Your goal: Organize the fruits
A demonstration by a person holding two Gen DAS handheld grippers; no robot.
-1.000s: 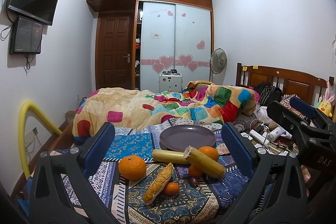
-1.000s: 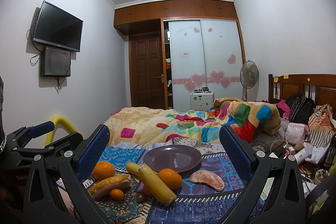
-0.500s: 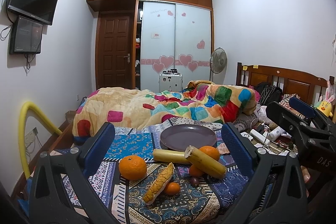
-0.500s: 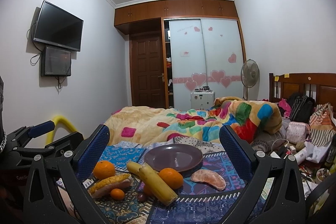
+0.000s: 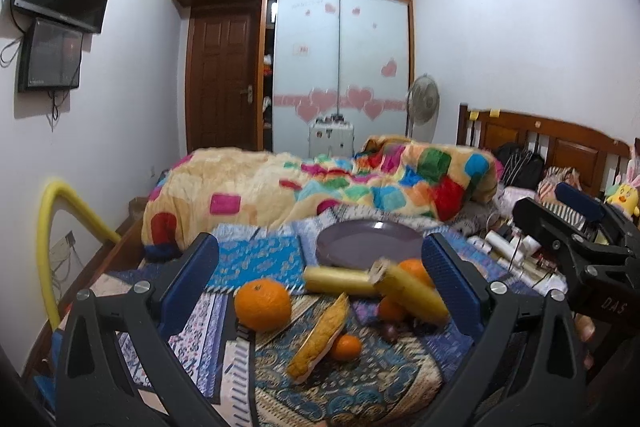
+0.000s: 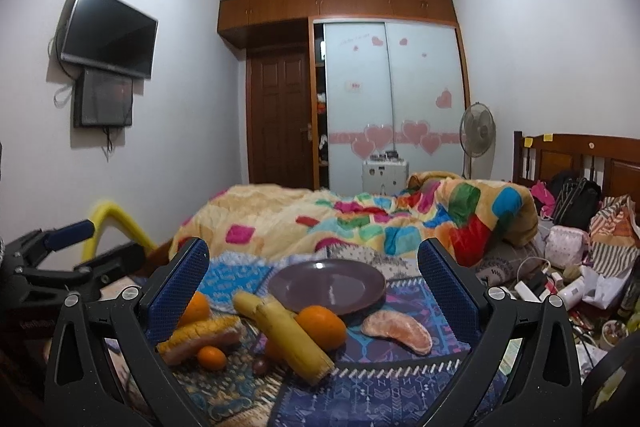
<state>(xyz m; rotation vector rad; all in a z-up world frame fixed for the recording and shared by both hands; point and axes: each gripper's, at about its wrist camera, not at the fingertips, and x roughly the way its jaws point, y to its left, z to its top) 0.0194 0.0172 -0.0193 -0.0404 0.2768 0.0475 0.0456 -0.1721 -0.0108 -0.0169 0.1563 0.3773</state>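
Observation:
A purple plate [image 5: 370,242] [image 6: 326,285] lies empty on a patterned cloth on the bed. In front of it lie a large orange [image 5: 262,304], two yellow cane pieces [image 5: 408,293] [image 6: 294,337], a second orange [image 6: 320,321], a corn cob [image 5: 318,337] [image 6: 198,335], a small tangerine [image 5: 345,346] [image 6: 211,357], a dark round fruit [image 6: 261,366] and a peeled segment [image 6: 398,330]. My left gripper [image 5: 320,269] is open and empty above the fruit. My right gripper [image 6: 314,273] is open and empty, facing the plate.
A colourful quilt [image 5: 320,187] is heaped behind the plate. Bottles, bags and clutter [image 6: 568,267] fill the right side by the wooden headboard [image 5: 540,139]. A yellow hose [image 5: 52,227] curves at the left wall. The other gripper shows at each view's edge.
Both grippers have dipped slightly and come closer to the fruit; the view is a little blurred. Nothing on the cloth has moved.

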